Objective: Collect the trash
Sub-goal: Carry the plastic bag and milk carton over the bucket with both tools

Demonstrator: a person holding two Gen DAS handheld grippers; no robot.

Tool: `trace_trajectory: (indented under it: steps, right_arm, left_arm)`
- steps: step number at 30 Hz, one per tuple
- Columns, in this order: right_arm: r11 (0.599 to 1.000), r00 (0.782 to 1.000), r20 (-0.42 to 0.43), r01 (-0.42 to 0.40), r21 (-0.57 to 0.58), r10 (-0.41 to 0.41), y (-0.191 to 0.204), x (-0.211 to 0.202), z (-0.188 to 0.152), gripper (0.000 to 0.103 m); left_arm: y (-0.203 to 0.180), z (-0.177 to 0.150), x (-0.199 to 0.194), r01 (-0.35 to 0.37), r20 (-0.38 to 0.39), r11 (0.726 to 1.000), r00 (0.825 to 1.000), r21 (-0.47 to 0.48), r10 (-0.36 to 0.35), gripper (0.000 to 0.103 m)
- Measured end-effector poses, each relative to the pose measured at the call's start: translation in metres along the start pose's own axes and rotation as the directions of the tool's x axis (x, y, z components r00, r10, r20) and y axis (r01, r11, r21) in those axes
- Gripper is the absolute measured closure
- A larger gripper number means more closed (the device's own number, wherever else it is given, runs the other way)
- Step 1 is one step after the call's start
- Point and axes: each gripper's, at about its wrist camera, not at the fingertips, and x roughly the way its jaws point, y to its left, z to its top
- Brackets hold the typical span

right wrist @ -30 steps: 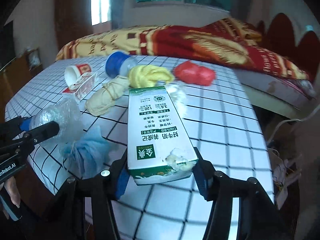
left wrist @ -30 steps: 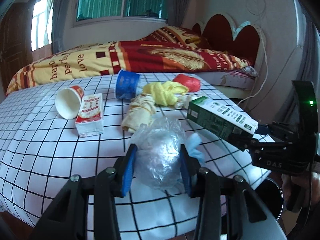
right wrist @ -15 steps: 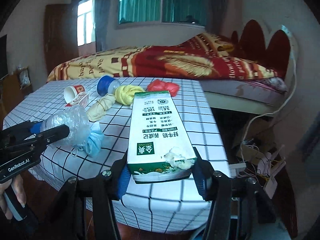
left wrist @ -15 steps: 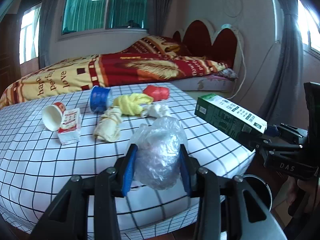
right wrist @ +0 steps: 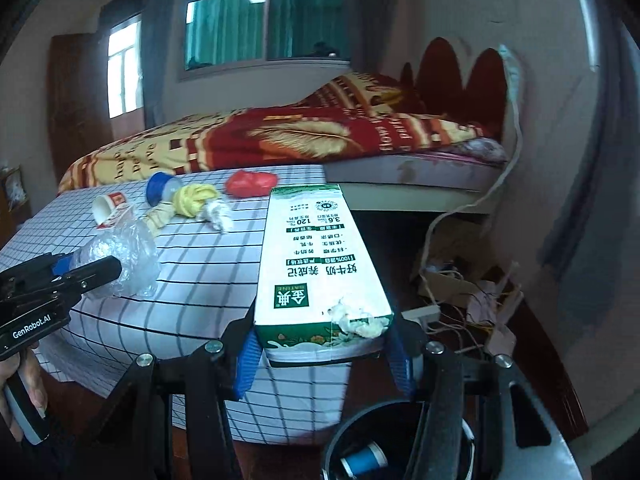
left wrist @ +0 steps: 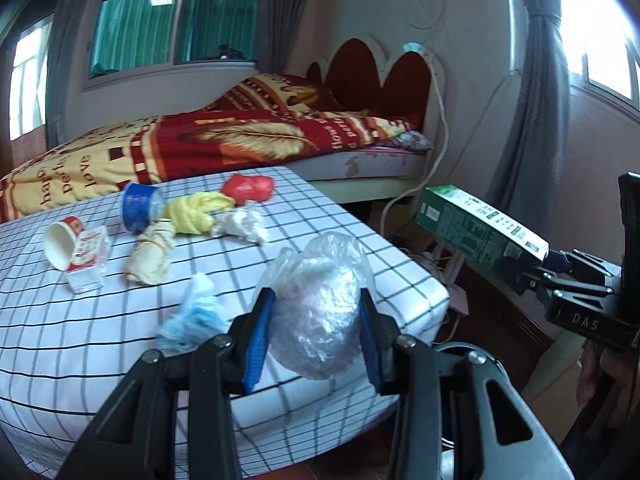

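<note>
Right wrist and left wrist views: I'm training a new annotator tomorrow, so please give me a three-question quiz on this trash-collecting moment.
1. True or false: the left gripper is shut on a crumpled clear plastic bag.
2. What does the right gripper hold? A) a paper cup B) a green and white milk carton C) a red bag
3. Fill in: in the right wrist view, below the carton stands a dark round ____.

Key: 1 true; 2 B; 3 bin.
</note>
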Motion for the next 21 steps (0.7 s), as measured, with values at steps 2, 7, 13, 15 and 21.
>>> trace_trajectory:
  steps: [2,7,13,15,21]
  right_arm:
    - [1.0,1.0,-0.001,0.025,0.004,-0.025,-0.01,-0.006,-0.005,0.047]
    - [0.997,0.997,-0.018,0.07,0.033,-0.069,-0.037,-0.018,-0.02,0.047]
    - [0.991,0.993,-0.043,0.116,0.061,-0.114,-0.066,-0.03,-0.042,0.047]
    - [0.99,0.991,-0.051,0.127,0.068,-0.124,-0.075,-0.034,-0.049,0.047]
    - [0.983,0.985,-0.076,0.163,0.087,-0.156,-0.098,-0.045,-0.07,0.047]
  left_arm:
    - [-0.009,-0.001,0.003,0.02,-0.006,1.0,1.0,0.01,-0.02,0.062]
    - [-0.041,-0.003,0.01,0.078,-0.027,0.996,0.997,0.052,-0.077,0.062]
    - [-0.074,-0.006,0.022,0.143,-0.062,0.985,0.989,0.096,-0.137,0.062]
    - [-0.083,-0.007,0.025,0.159,-0.071,0.982,0.986,0.107,-0.152,0.062]
    - [-0.11,-0.012,0.033,0.21,-0.1,0.969,0.975,0.128,-0.198,0.062]
